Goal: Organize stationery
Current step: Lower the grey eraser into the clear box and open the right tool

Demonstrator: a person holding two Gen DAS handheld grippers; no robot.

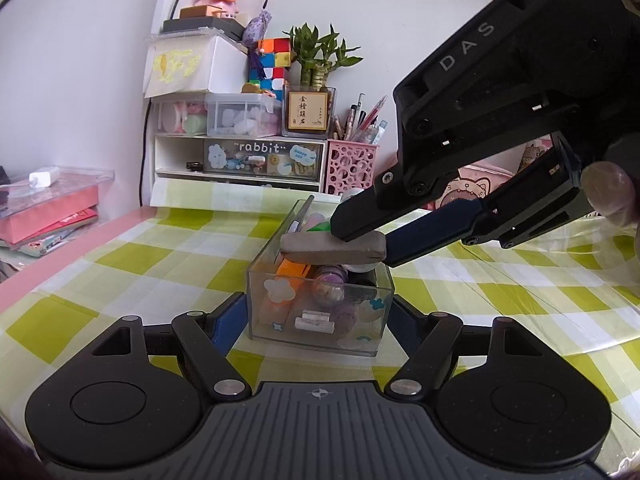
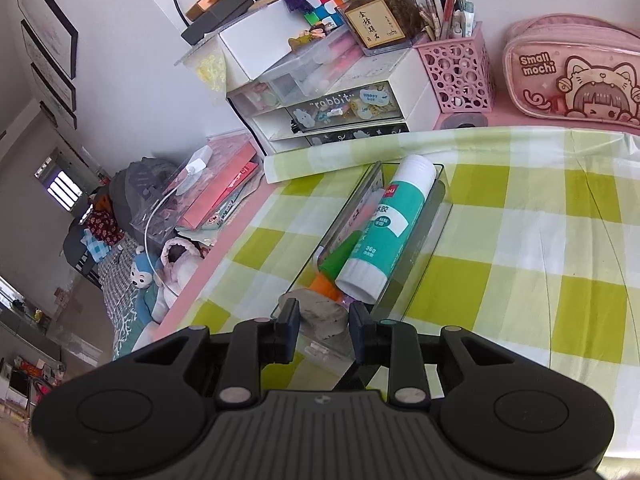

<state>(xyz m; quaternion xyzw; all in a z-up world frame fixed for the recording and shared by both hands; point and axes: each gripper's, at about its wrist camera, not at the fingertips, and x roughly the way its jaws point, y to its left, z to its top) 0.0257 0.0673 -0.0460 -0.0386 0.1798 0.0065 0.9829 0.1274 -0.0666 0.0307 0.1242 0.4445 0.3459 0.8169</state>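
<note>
A clear plastic box (image 1: 320,308) stands on the green checked tablecloth, filled with stationery: an orange item (image 1: 294,270), purple pieces and a white and teal glue stick (image 2: 384,228). My left gripper (image 1: 318,320) has a finger on each side of the box's near end and grips it. My right gripper (image 1: 364,242) comes in from the upper right and is shut on a grey eraser (image 1: 332,246), held flat just above the box's near end. In the right wrist view the eraser (image 2: 324,316) sits between the fingers (image 2: 290,326) over the box (image 2: 436,216).
At the back stand a white drawer unit (image 1: 240,160) labelled "rabbit", a pink pen holder (image 1: 352,164) with pens, a plant and a colour cube. A pink "Small mochi" pencil case (image 2: 572,76) lies back right. Books (image 1: 48,208) are stacked left of the table's pink edge.
</note>
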